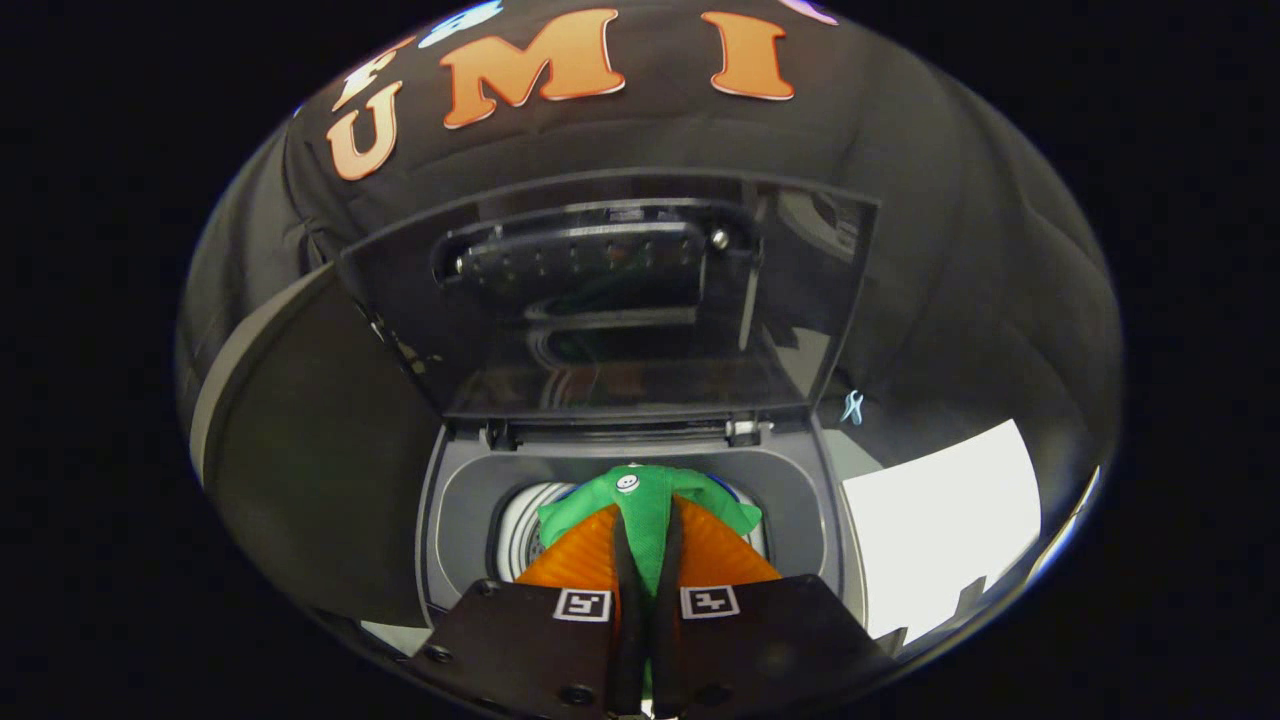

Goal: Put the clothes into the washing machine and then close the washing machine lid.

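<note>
A green garment is pinched between my two orange fingers, and my gripper is shut on it. The cloth hangs right over the round drum opening of a grey top-loading washing machine. The garment spreads out just ahead of the fingertips and hides most of the drum. The machine's dark, see-through lid stands raised upright beyond the opening, hinged at the back.
A dark panel rises left of the machine. A bright white surface lies to its right. Black cloth wall closes off the back, behind the lid.
</note>
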Demonstrator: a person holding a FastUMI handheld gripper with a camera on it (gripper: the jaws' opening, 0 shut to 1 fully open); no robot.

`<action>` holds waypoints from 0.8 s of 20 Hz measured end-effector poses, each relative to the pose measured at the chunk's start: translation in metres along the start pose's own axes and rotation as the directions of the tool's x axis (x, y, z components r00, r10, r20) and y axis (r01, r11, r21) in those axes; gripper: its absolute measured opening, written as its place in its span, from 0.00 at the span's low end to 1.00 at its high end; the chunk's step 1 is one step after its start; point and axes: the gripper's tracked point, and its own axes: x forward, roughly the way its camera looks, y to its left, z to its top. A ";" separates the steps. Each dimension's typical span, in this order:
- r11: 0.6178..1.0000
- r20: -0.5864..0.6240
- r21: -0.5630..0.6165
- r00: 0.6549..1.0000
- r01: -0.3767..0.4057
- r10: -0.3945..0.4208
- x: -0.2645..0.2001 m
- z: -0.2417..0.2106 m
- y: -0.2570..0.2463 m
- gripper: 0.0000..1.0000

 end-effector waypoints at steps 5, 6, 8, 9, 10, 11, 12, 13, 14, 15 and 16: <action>1.000 -0.079 0.010 0.997 0.004 -0.004 0.041 -0.026 0.006 0.12; 1.000 -0.087 0.002 0.996 0.009 -0.009 0.045 -0.028 0.006 0.12; 1.000 -0.103 -0.012 0.994 0.027 -0.028 0.056 -0.035 0.005 0.12; 0.999 -0.113 -0.012 0.993 0.036 -0.037 0.059 -0.039 0.005 0.12; 0.999 -0.132 -0.006 0.990 0.041 -0.041 0.064 -0.043 0.005 0.13; 0.999 -0.148 0.003 0.988 0.041 -0.040 0.065 -0.049 0.007 0.17; 0.999 -0.164 0.010 0.986 0.039 -0.037 0.070 -0.055 0.008 0.17; 0.999 -0.179 0.014 0.983 0.045 -0.042 0.070 -0.060 0.008 0.24; 0.999 -0.172 0.019 0.984 0.048 -0.044 0.068 -0.060 0.009 0.36; 0.998 -0.157 0.020 0.986 0.051 -0.048 0.066 -0.058 0.010 0.47; 0.998 -0.147 0.015 0.987 0.060 -0.057 0.065 -0.057 0.007 0.47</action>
